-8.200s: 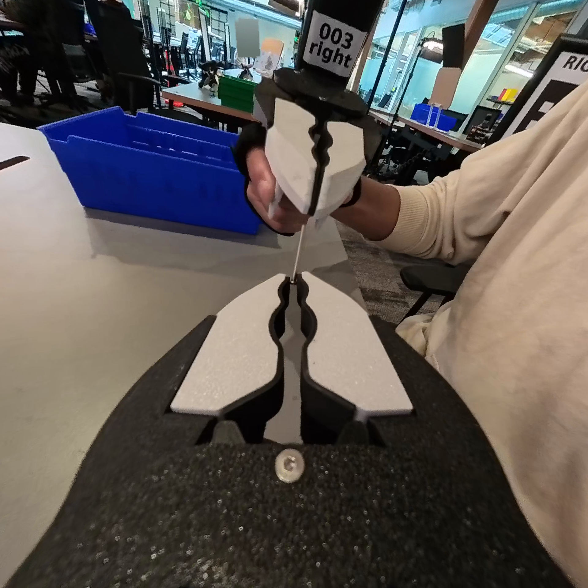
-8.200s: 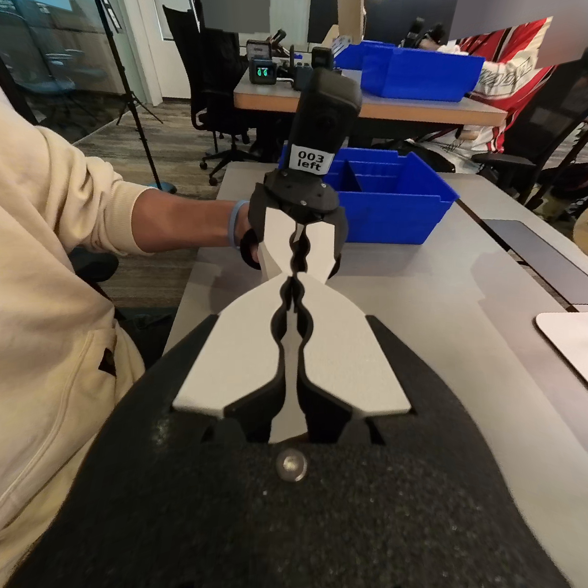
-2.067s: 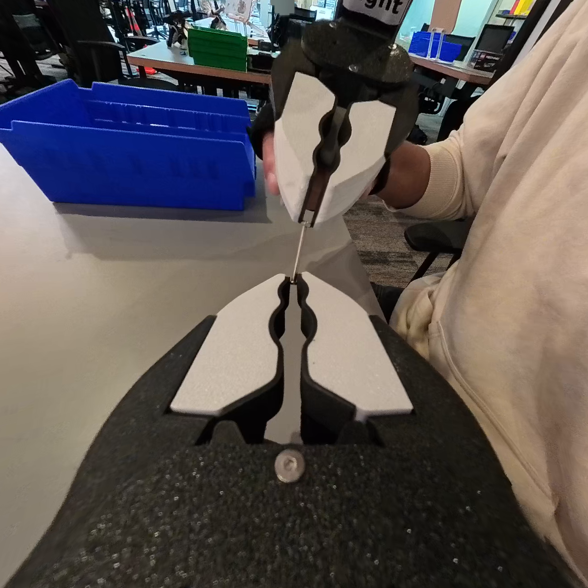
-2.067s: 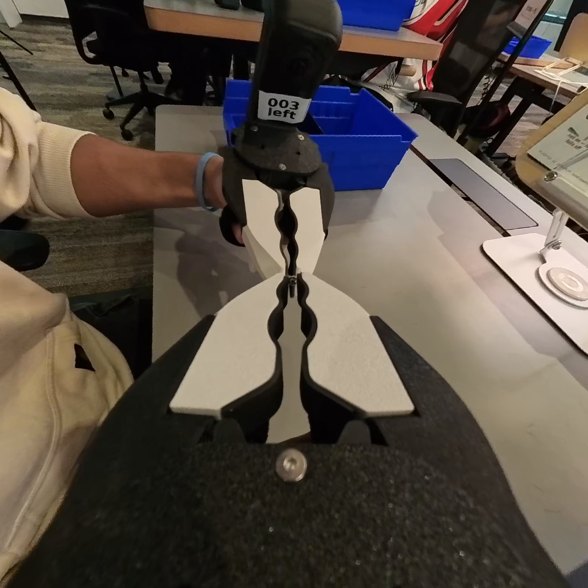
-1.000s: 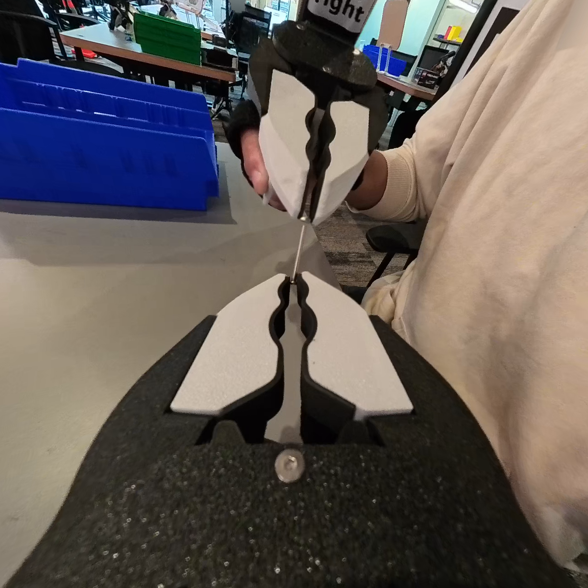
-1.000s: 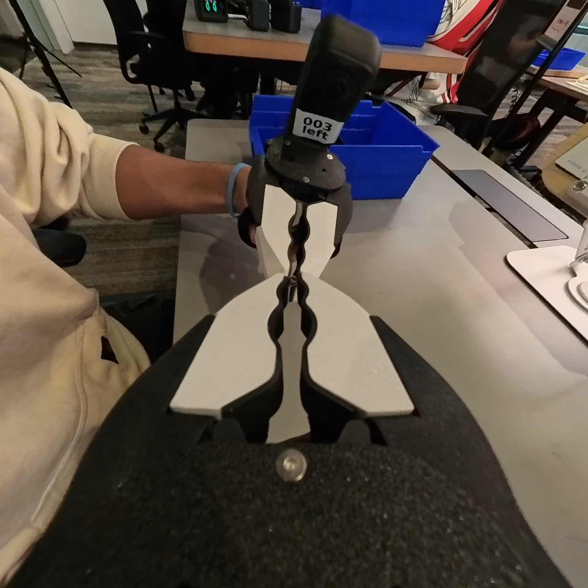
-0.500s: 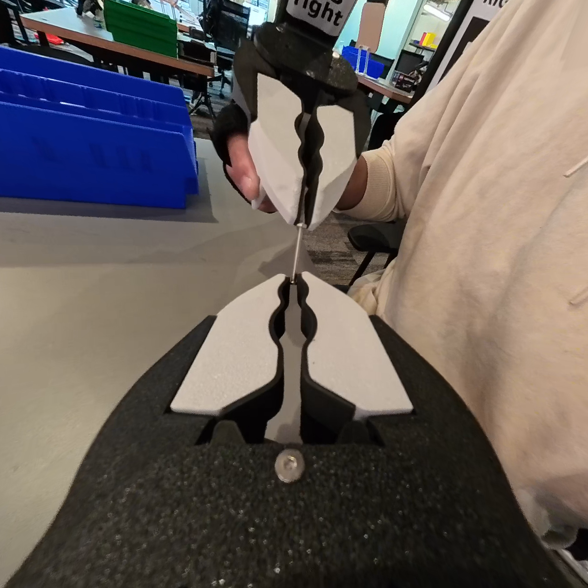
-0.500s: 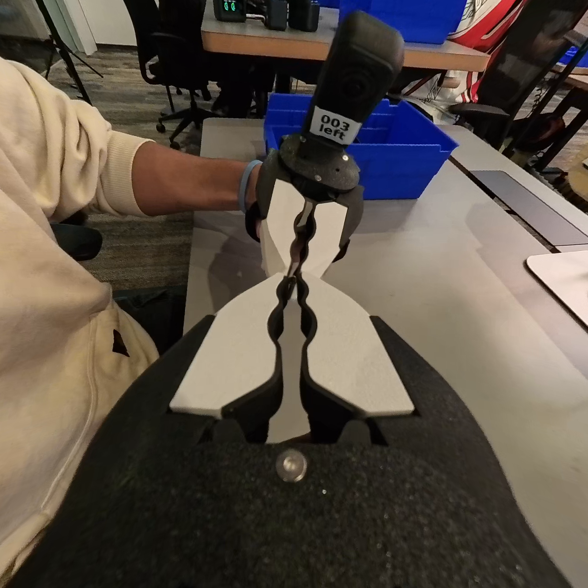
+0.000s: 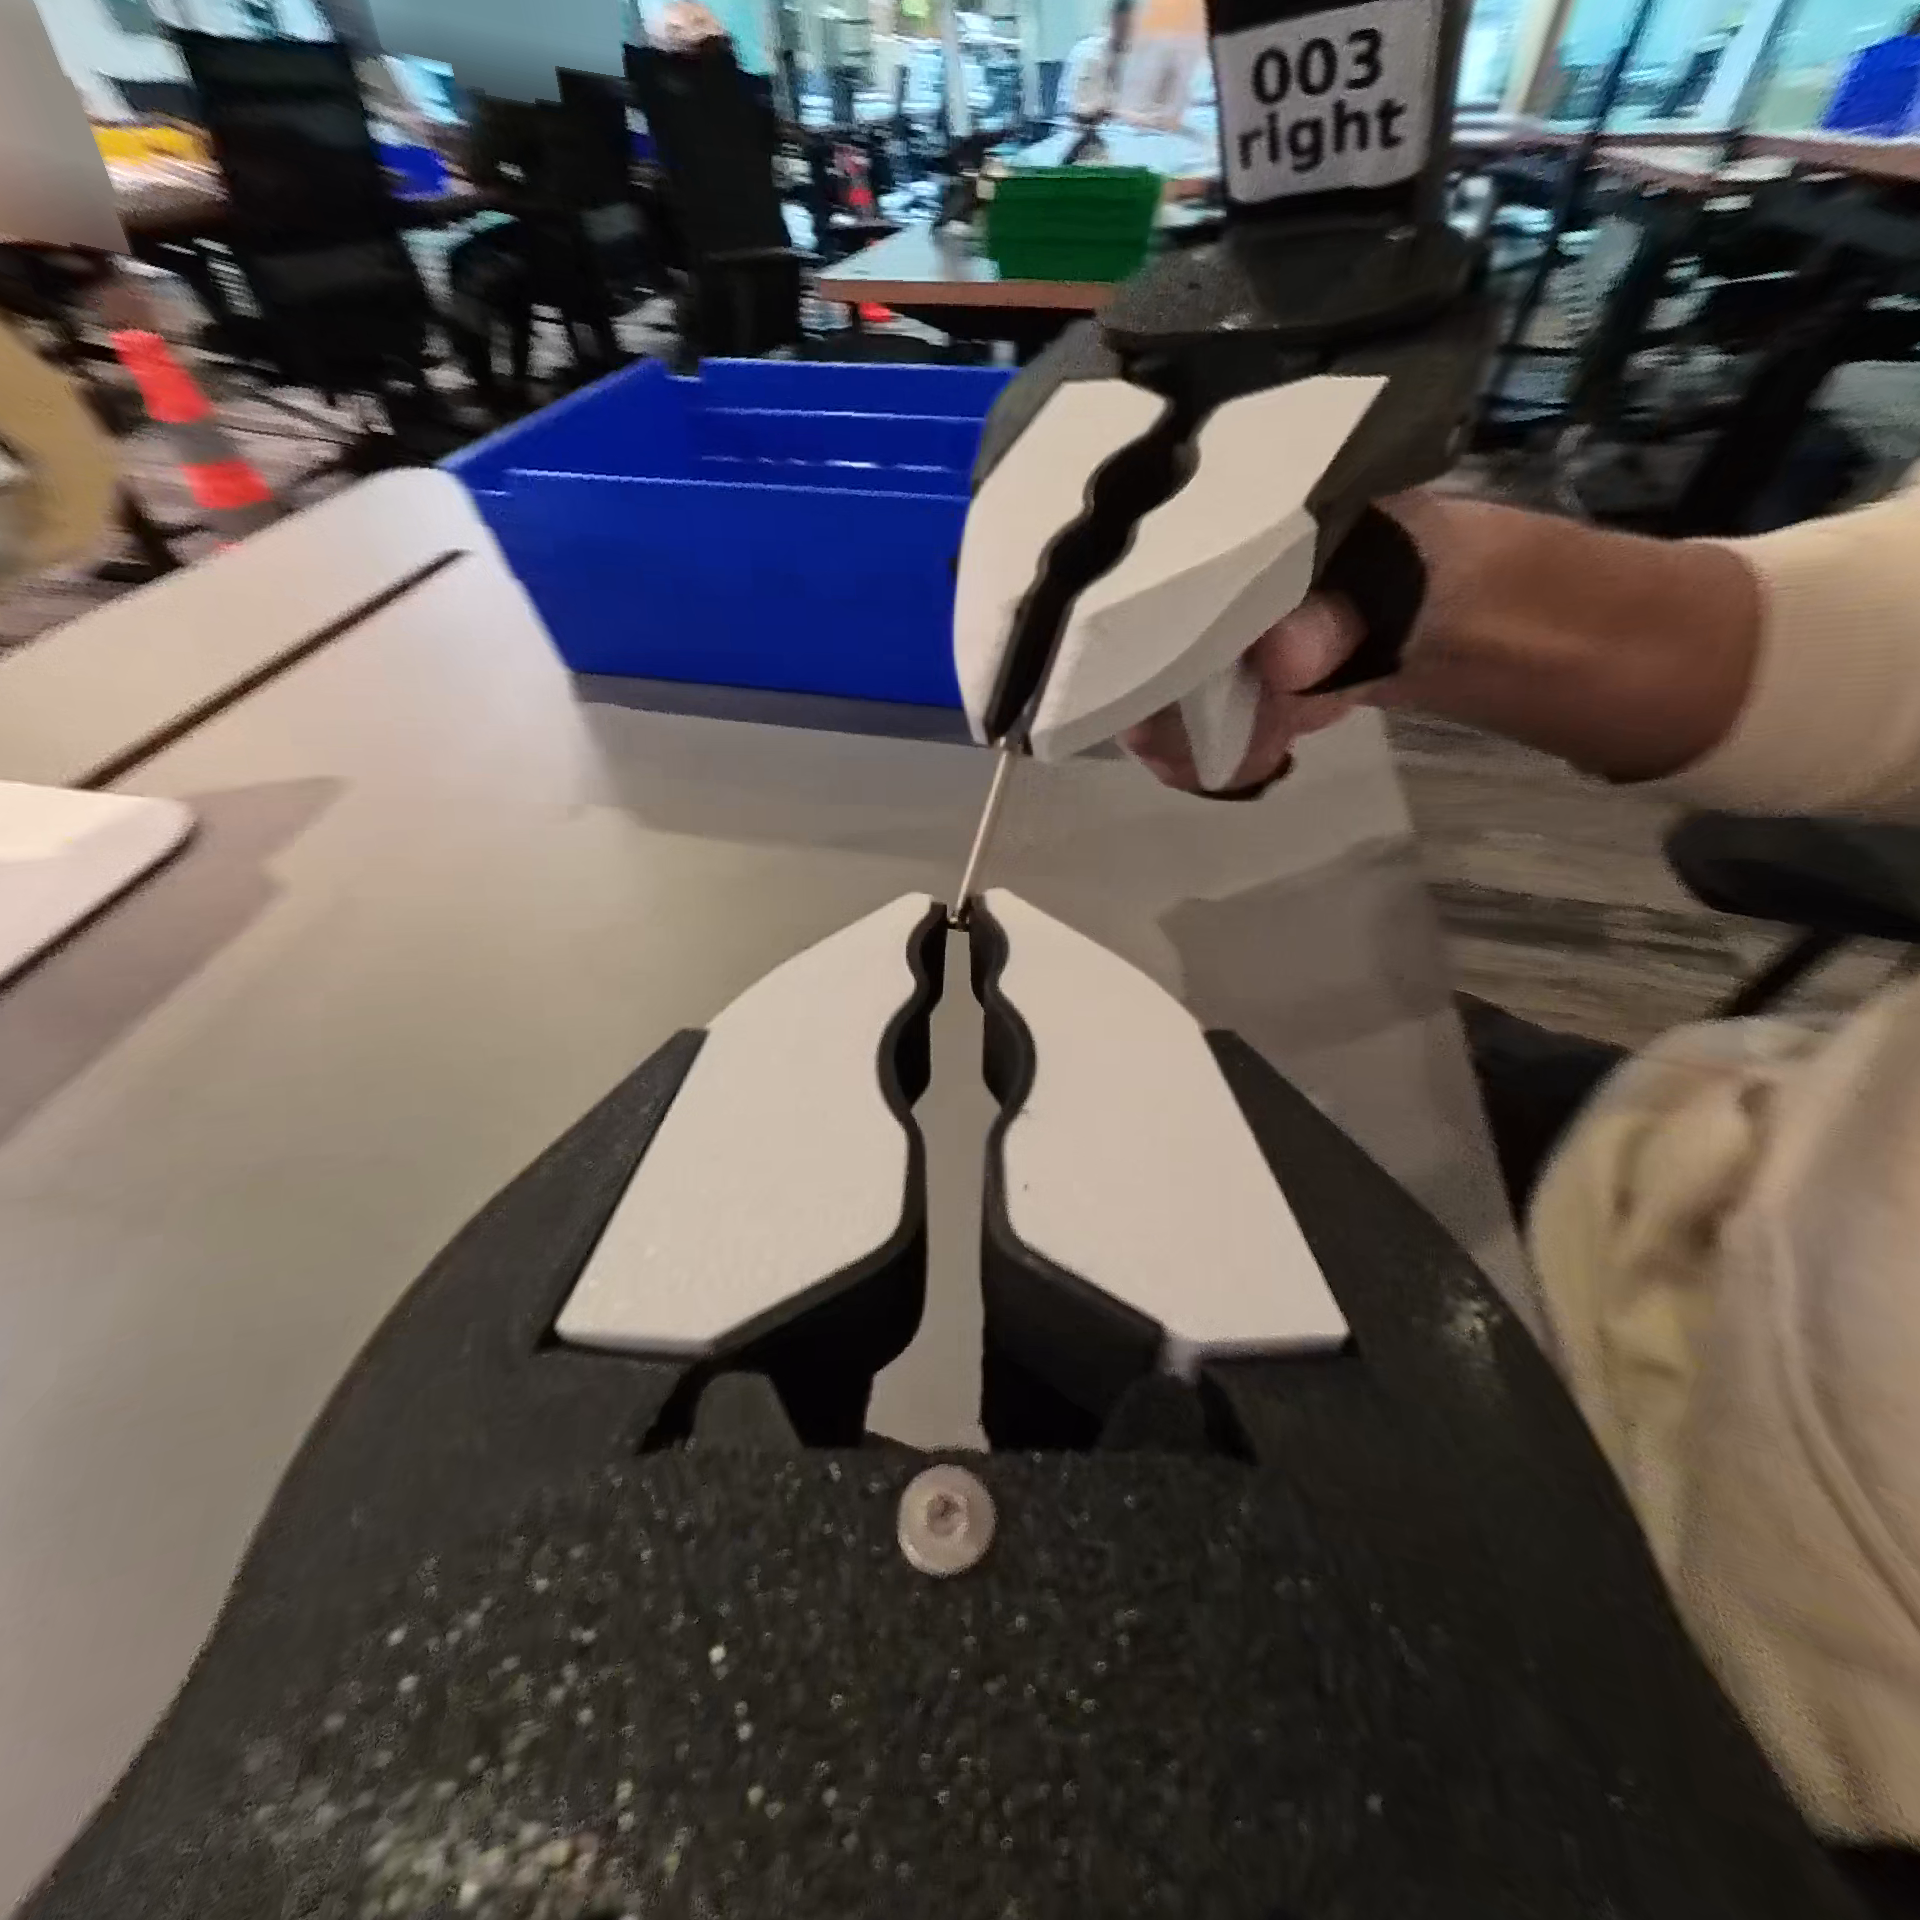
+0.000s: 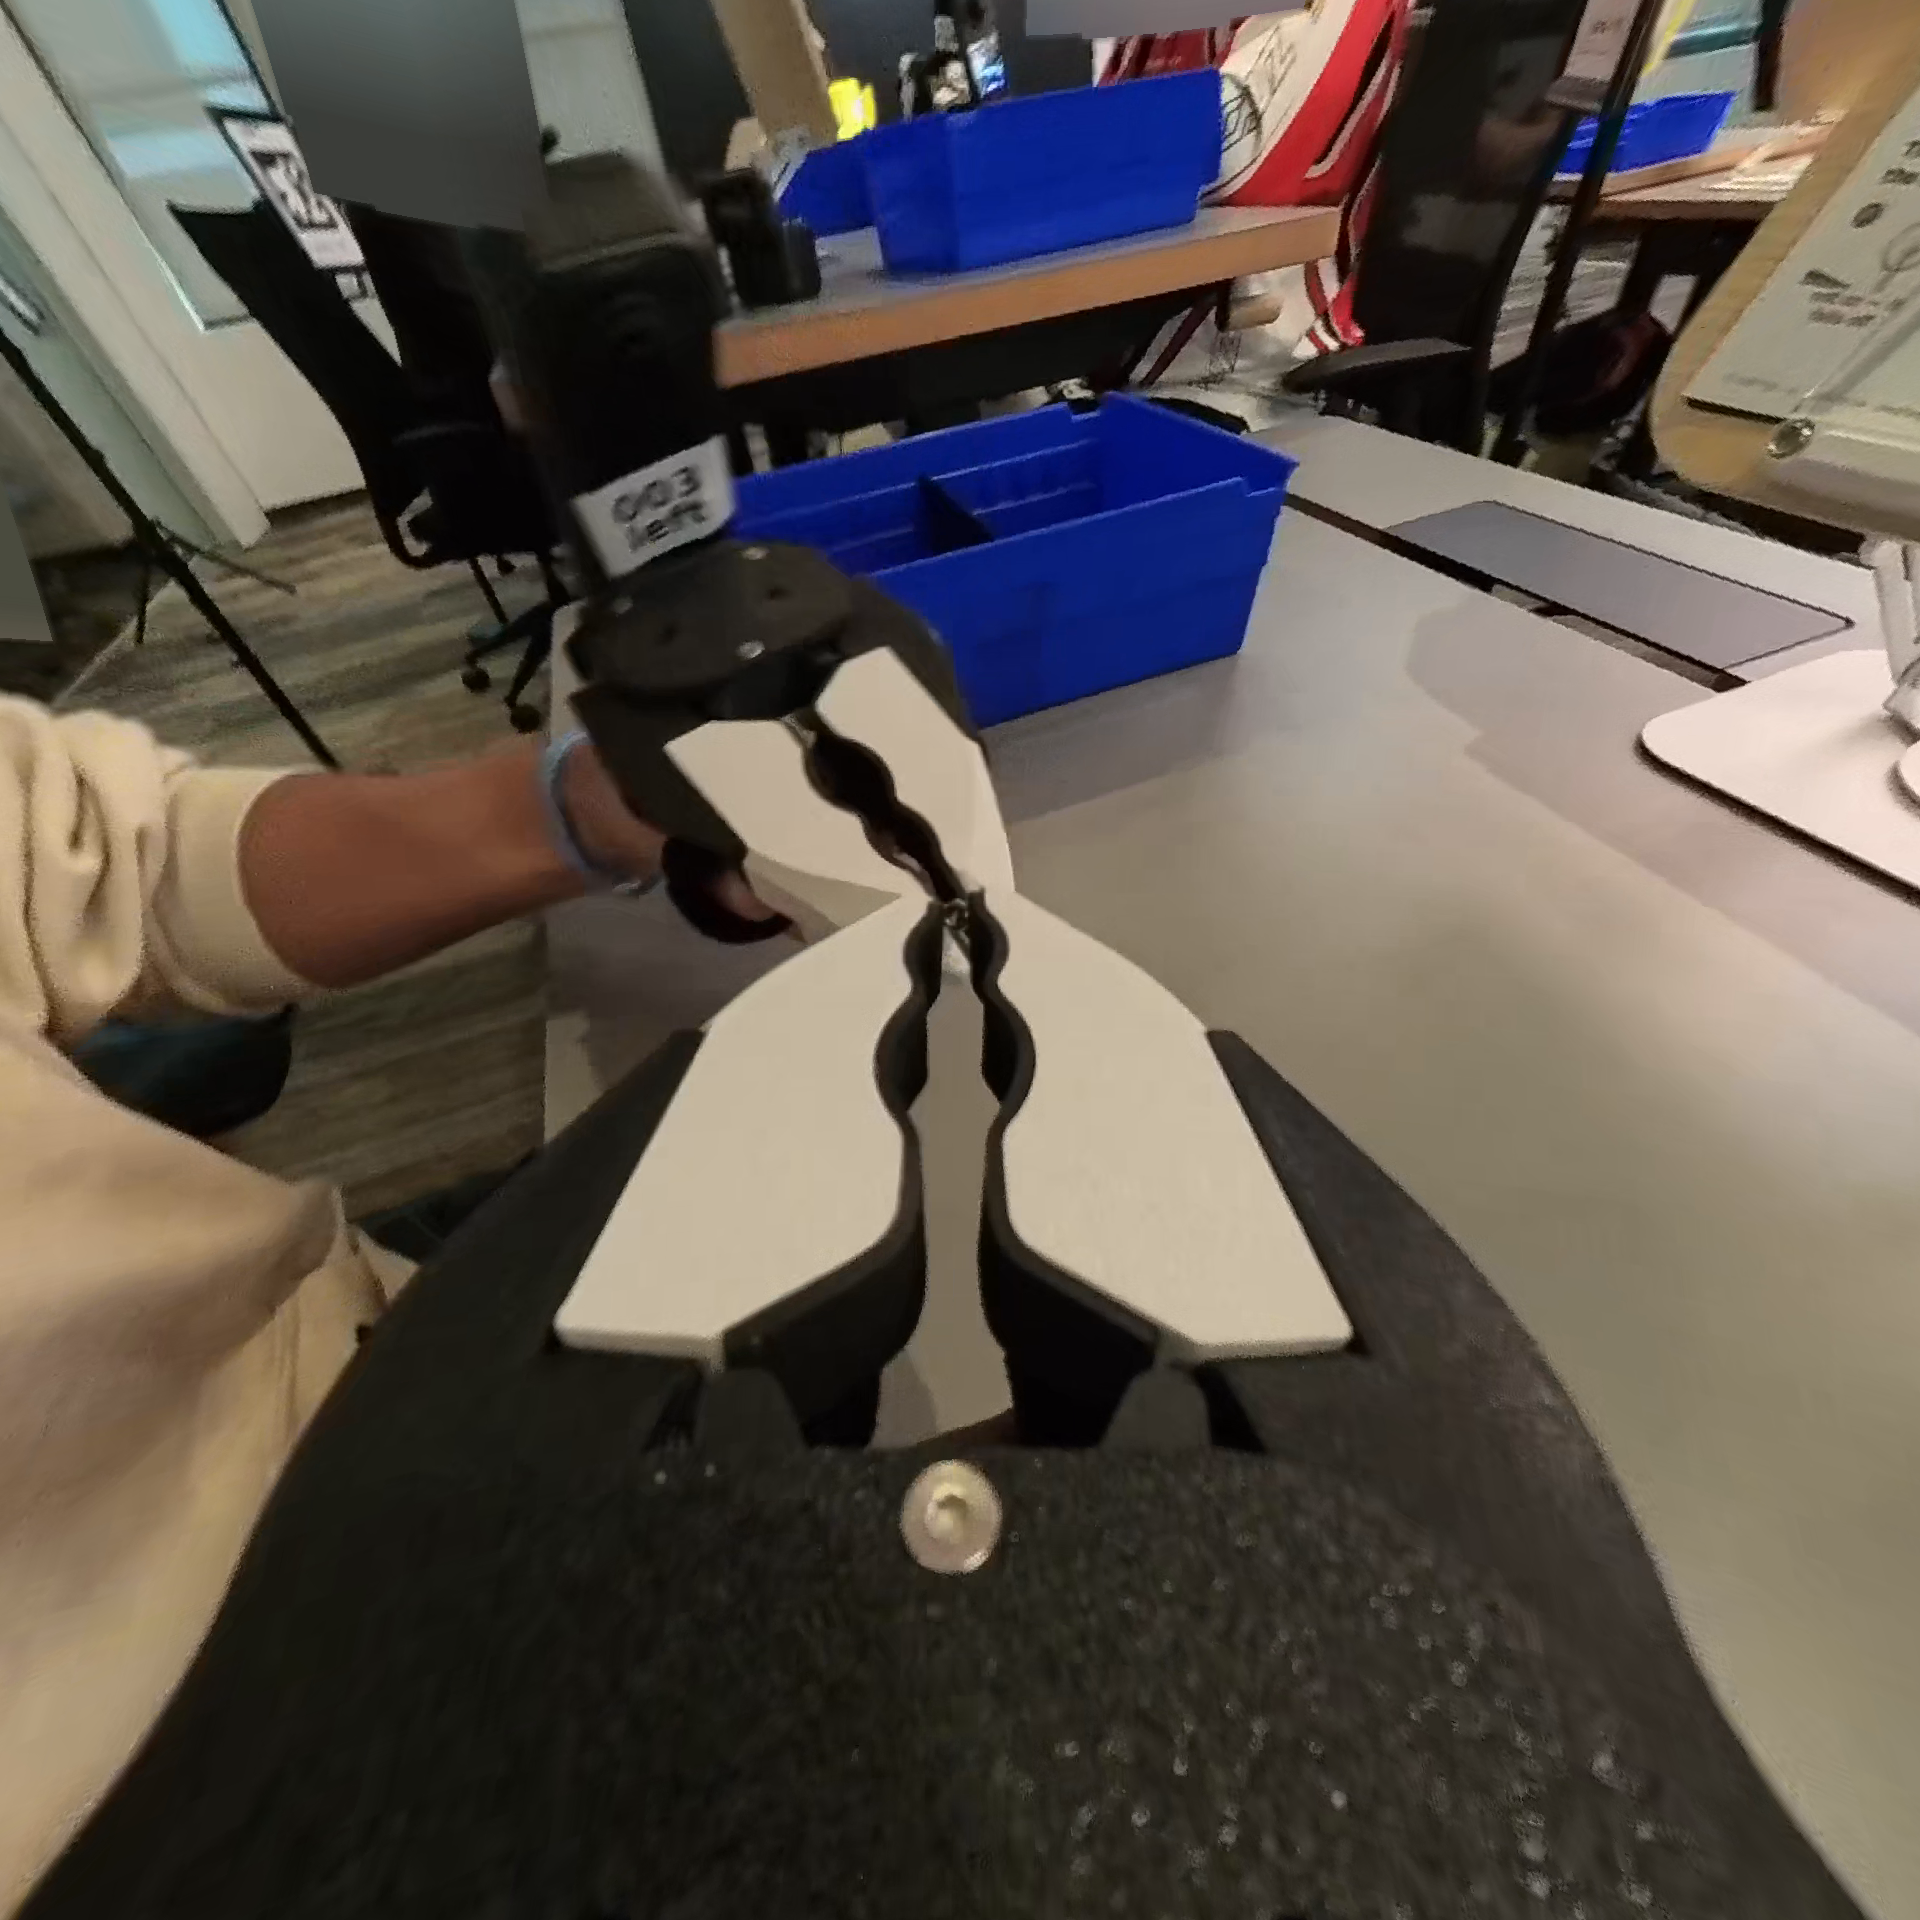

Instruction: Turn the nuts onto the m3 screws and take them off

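A thin long M3 screw [image 9: 985, 821] spans the gap between my two grippers above the grey table [image 9: 416, 935]. My left gripper [image 9: 958, 914] is shut on the screw's near end. My right gripper [image 9: 1013, 740] leans in from the upper right and is shut at the screw's far end. In the right wrist view my right gripper [image 10: 954, 935] pinches a small metal nut [image 10: 953, 923] at its tips. The left gripper [image 10: 961, 896] meets it tip to tip from the upper left. The screw itself is hidden there.
A blue divided bin [image 9: 748, 561] stands on the table behind the grippers and also shows in the right wrist view [image 10: 1049, 582]. A white stand base [image 10: 1787, 758] and a dark mat [image 10: 1621, 592] lie to the right. A cream sleeve [image 9: 1714, 1247] is close on the right. The tips of both grippers are at nearly the same place.
Both grippers have turned against each other around the screw. In the left wrist view the right gripper now leans in from the right. Both stay shut.
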Demonstrator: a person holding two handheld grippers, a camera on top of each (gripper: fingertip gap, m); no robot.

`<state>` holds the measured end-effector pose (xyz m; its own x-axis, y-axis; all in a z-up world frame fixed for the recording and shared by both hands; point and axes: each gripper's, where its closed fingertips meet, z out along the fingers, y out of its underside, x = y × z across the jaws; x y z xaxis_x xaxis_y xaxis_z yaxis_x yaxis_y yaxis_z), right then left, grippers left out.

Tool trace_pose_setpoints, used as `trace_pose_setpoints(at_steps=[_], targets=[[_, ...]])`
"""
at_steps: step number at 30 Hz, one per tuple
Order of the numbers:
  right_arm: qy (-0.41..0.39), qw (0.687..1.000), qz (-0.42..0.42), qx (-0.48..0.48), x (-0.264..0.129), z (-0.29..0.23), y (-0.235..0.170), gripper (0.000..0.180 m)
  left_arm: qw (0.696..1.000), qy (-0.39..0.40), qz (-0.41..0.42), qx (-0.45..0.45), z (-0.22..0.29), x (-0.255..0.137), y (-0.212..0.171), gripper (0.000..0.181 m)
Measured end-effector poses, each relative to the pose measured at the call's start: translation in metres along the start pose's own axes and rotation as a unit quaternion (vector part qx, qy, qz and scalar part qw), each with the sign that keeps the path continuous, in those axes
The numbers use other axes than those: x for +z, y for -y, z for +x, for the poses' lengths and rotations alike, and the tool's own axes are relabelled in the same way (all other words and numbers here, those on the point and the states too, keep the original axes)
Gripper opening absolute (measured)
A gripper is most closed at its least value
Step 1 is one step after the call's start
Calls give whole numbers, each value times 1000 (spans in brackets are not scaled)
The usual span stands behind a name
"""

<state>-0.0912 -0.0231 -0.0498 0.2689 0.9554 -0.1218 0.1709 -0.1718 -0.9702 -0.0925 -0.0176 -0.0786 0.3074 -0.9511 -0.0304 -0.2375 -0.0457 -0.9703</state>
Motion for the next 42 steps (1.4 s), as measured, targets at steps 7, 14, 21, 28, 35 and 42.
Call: trace_pose_setpoints(at_steps=[7, 14, 21, 28, 35, 42], targets=[[-25, 998, 37, 49, 7, 3, 3, 4, 983, 180, 1, 45, -9, -6, -1, 4], [-15, 996, 55, 73, 10, -2, 3, 5, 976, 215, -8, 43, -7, -8, -5, 4], [-16, 996, 52, 71, 12, -3, 4, 3, 983, 184, 16, -13, -5, -10, -6, 4], [-7, 995, 73, 71, 10, -5, 11, 17, 984, 150, 55, -78, -7, -16, -3, 4], [91, 990, 92, 51, 22, -28, 17, 34, 976, -1, 118, -184, 16, -17, 11, 3], [105, 989, 103, 27, 21, -35, 21, 31, 959, -50, 141, -239, 19, -25, 13, 3]])
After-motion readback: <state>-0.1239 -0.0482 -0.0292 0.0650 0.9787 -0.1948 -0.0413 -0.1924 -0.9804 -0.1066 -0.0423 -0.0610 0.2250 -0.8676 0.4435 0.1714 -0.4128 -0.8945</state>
